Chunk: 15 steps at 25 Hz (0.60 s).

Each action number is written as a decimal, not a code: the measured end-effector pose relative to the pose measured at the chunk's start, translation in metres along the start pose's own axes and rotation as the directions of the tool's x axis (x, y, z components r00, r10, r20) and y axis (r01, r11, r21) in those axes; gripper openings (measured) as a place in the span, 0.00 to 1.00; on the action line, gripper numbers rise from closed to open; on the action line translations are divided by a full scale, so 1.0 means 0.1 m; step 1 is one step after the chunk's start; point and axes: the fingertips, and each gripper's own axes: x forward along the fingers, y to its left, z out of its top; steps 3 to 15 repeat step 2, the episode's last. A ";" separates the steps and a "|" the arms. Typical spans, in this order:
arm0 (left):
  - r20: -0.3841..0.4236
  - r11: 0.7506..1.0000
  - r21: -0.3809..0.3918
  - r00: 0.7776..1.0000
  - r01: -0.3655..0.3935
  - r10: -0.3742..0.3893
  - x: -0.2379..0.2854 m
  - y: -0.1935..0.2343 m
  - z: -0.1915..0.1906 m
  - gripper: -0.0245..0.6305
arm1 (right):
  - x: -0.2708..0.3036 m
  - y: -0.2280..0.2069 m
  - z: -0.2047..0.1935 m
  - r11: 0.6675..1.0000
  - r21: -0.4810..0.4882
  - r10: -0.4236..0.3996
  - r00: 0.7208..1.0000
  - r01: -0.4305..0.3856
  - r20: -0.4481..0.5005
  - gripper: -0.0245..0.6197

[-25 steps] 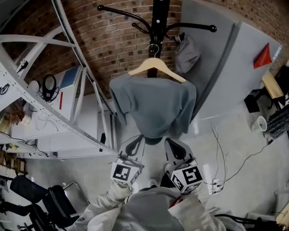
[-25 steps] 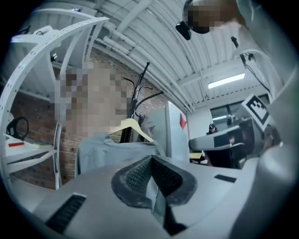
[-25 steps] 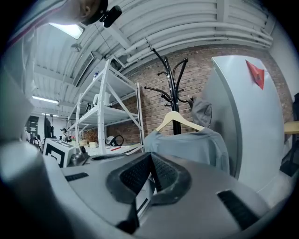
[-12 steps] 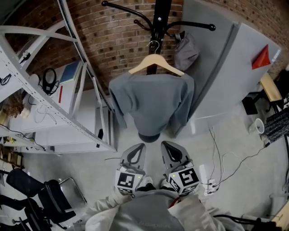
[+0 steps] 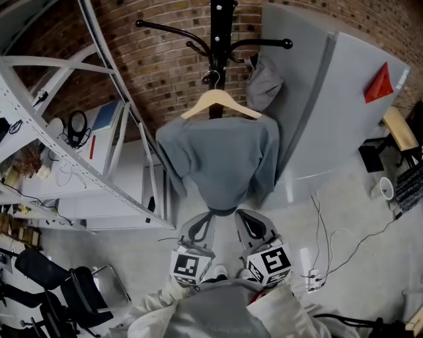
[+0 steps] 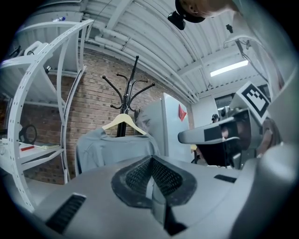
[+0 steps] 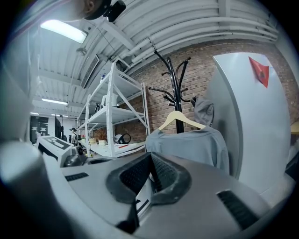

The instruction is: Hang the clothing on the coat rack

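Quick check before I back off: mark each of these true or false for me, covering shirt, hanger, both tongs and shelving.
1. The gray shirt sits on a wooden hanger hooked on the black coat rack. True.
2. The left tongs are clamped on the shirt's hem. False: they are shut on nothing, clear of the shirt.
3. The right tongs are shut with nothing between them. True.
4. The white shelving stands to the right of the coat rack. False: it stands to the left of it.
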 end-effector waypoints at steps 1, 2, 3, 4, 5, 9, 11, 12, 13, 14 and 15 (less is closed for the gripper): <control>-0.004 1.000 -0.001 1.000 -0.002 0.002 0.02 -0.02 0.00 0.05 | 0.00 -0.02 0.01 1.000 -0.001 0.004 1.000 -0.004 0.002 0.08; -0.009 1.000 -0.001 1.000 -0.004 0.004 0.04 -0.03 0.00 0.05 | -0.01 -0.04 0.01 1.000 -0.003 0.008 1.000 -0.008 0.003 0.08; -0.009 1.000 -0.001 1.000 -0.004 0.004 0.04 -0.03 0.00 0.05 | -0.01 -0.04 0.01 1.000 -0.003 0.008 1.000 -0.008 0.003 0.08; -0.009 1.000 -0.001 1.000 -0.004 0.004 0.04 -0.03 0.00 0.05 | -0.01 -0.04 0.01 1.000 -0.003 0.008 1.000 -0.008 0.003 0.08; -0.009 1.000 -0.001 1.000 -0.004 0.004 0.04 -0.03 0.00 0.05 | -0.01 -0.04 0.01 1.000 -0.003 0.008 1.000 -0.008 0.003 0.08; -0.009 1.000 -0.001 1.000 -0.004 0.004 0.04 -0.03 0.00 0.05 | -0.01 -0.04 0.01 1.000 -0.003 0.008 1.000 -0.008 0.003 0.08; -0.009 1.000 -0.001 1.000 -0.004 0.004 0.04 -0.03 0.00 0.05 | -0.01 -0.04 0.01 1.000 -0.003 0.008 1.000 -0.008 0.003 0.08; -0.009 1.000 -0.001 1.000 -0.004 0.004 0.04 -0.03 0.00 0.05 | -0.01 -0.04 0.01 1.000 -0.003 0.008 1.000 -0.008 0.003 0.08; -0.009 1.000 -0.001 1.000 -0.004 0.004 0.04 -0.03 0.00 0.05 | -0.01 -0.04 0.01 1.000 -0.003 0.008 1.000 -0.008 0.003 0.08; -0.009 1.000 -0.001 1.000 -0.004 0.004 0.04 -0.03 0.00 0.05 | -0.01 -0.04 0.01 1.000 -0.003 0.008 1.000 -0.008 0.003 0.08; -0.009 1.000 -0.001 1.000 -0.004 0.004 0.04 -0.03 0.00 0.05 | -0.01 -0.04 0.01 1.000 -0.003 0.008 1.000 -0.008 0.003 0.08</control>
